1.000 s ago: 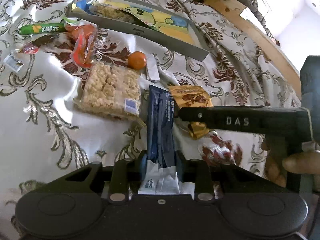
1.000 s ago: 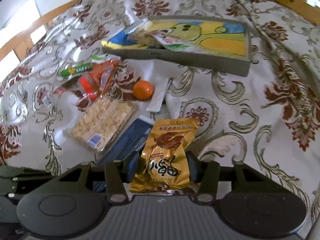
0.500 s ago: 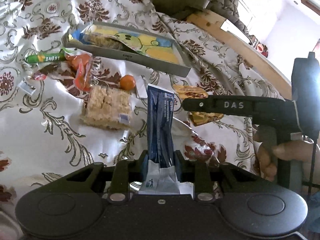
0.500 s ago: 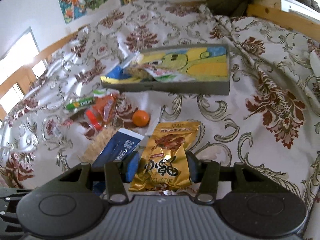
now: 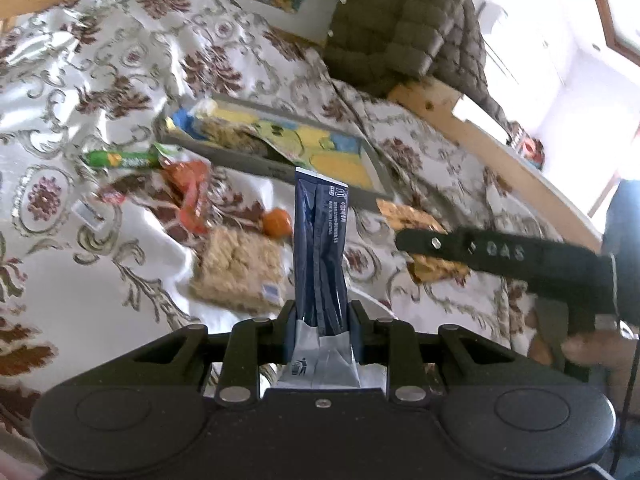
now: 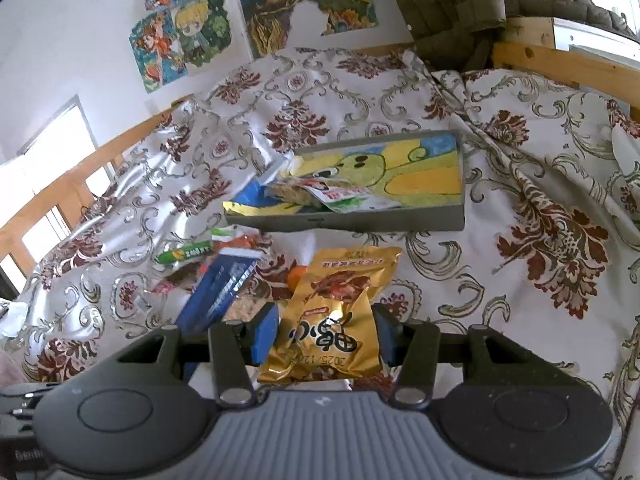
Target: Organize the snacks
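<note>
Snacks lie scattered over a cream bedspread (image 6: 520,184) patterned with maroon flowers and grey scrolls, and the clearest stretch of cloth for moving is on the right of the right wrist view, where nothing rests between the near edge and the grey tray (image 6: 360,220). The tray sits in the middle of the bed, its low front wall facing the cameras, with a cartoon picture on its floor; a few packets already lie in its left end, one blue corner poking over the rim, while the right half shows bare. The left gripper (image 5: 320,316) is clamped on the silver end of a dark blue packet (image 5: 320,240), which stands up off the cloth with its top edge in front of the tray's near wall. The right gripper (image 6: 324,336) is closed on a gold snack bag (image 6: 336,312), also lifted clear of the bed, its fingers pressing both sides of the bag. Left of the two held packets, on the cloth, lie a rice-crisp block (image 5: 240,268), an orange ball-shaped sweet (image 5: 278,222) just beside it, a red-orange wrapper (image 5: 192,196) and a green tube (image 5: 120,158) near the tray's left corner. A wooden rail (image 5: 500,148) borders the bed on the right in the left wrist view, with an olive quilted jacket (image 5: 404,24) draped over its far end. Cartoon posters (image 6: 188,36) hang on the white wall behind the bed, and bright windows show at the left.
</note>
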Available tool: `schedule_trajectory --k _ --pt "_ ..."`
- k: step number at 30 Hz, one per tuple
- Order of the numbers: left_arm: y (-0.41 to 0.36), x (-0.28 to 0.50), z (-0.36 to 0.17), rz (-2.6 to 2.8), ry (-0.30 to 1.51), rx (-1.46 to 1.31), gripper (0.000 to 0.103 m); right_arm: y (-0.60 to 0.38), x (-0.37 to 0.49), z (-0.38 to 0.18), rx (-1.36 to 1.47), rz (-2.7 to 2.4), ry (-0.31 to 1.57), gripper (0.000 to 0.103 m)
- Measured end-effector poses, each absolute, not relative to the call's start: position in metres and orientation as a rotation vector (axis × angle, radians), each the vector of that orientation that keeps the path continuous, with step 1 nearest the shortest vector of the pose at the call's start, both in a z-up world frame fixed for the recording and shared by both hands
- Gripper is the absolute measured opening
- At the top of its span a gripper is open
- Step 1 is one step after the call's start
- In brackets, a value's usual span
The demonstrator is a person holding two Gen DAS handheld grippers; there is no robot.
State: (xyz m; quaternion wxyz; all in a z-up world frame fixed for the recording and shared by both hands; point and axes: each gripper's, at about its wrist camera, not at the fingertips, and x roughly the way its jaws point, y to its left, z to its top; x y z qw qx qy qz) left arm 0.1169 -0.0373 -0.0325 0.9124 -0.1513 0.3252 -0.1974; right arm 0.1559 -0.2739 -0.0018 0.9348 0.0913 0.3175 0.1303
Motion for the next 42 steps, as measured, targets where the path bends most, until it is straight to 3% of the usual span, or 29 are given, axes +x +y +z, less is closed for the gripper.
schedule_trajectory --k 22,42 --pt "-0.025 0.157 0.000 -0.330 0.563 -0.317 0.028 -0.275 0.169 0.013 0.278 0.283 0.594 0.055" --pt "-0.006 0.263 0.020 -0.314 0.529 -0.244 0.028 -0.259 0.233 0.019 0.269 0.271 0.568 0.055"
